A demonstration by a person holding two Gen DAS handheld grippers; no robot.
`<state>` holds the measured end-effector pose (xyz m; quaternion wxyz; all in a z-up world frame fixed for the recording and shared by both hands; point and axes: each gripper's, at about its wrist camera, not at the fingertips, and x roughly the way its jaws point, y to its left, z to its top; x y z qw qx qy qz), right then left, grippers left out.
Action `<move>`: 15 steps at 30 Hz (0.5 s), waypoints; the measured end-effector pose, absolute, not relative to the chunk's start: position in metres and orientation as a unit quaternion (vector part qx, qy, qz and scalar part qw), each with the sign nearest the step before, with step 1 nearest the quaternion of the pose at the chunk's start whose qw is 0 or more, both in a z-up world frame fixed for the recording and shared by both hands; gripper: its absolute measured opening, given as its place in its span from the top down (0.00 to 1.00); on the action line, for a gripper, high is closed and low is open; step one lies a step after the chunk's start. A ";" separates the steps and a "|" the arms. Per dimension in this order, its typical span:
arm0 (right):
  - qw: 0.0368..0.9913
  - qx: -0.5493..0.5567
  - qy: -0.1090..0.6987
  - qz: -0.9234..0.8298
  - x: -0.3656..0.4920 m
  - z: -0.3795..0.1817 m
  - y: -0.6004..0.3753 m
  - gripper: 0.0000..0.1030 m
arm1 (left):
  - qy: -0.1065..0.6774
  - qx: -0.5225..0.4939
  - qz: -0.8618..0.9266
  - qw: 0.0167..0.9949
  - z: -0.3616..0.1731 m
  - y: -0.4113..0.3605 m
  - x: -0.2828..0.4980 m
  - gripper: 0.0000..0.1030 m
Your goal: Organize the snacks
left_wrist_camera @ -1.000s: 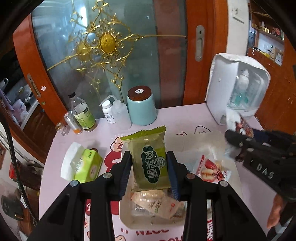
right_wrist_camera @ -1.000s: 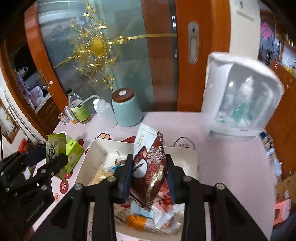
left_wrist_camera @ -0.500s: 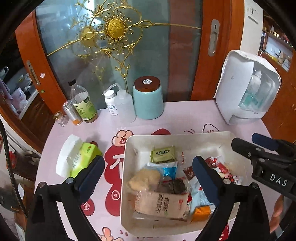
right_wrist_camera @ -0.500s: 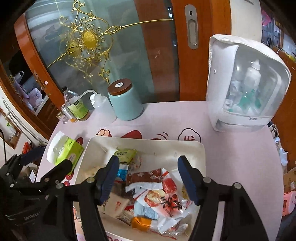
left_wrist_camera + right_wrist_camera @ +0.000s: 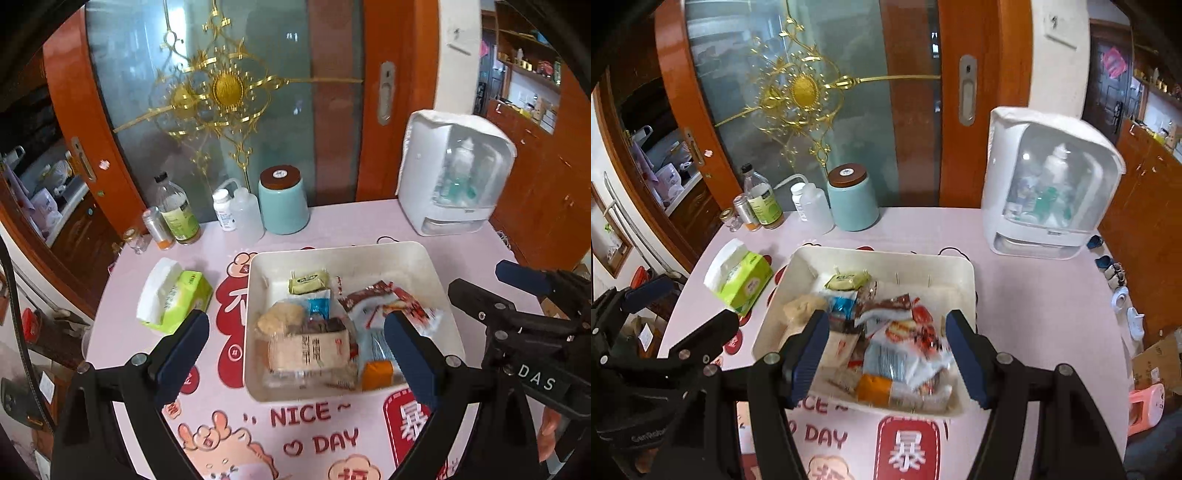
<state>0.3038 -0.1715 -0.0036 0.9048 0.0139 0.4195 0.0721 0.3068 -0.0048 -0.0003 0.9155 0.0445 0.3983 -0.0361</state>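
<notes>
A white tray [image 5: 343, 251] on the pink table holds several snack packets. The green packet [image 5: 308, 280] lies at the tray's back and a brown-and-white packet [image 5: 369, 295] lies in its middle. My left gripper [image 5: 295, 339] hangs open over the tray's near left part, with nothing between its fingers. My right gripper [image 5: 886, 328] is open above the same tray [image 5: 886, 254], also with nothing in it. From this side the green packet [image 5: 846, 280] and the brown packet [image 5: 886, 310] lie loose below. Each gripper shows in the other's view, the right gripper [image 5: 498, 288] and the left gripper [image 5: 676, 314].
A green tissue pack [image 5: 173, 295] lies left of the tray. Along the table's back stand a teal jar [image 5: 282, 201], white bottles [image 5: 236, 210], a drink bottle [image 5: 177, 214] and a white appliance [image 5: 454, 173]. A glass door rises behind the table.
Both grippers have opened and let go: the green packet and the brown packet now lie in the tray. Both grippers have drawn back and risen.
</notes>
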 end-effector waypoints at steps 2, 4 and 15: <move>0.906 0.019 0.417 0.072 0.282 0.004 -0.170 0.36 | 0.390 0.048 -0.042 0.918 0.009 -0.004 0.283 0.07; 0.906 0.013 0.417 0.070 0.261 0.010 -0.167 0.36 | 0.385 0.056 -0.041 0.920 0.016 -0.003 0.263 0.07; 0.909 0.002 0.411 0.068 0.148 0.028 -0.152 0.36 | 0.366 0.055 -0.062 0.927 0.038 0.013 0.138 0.07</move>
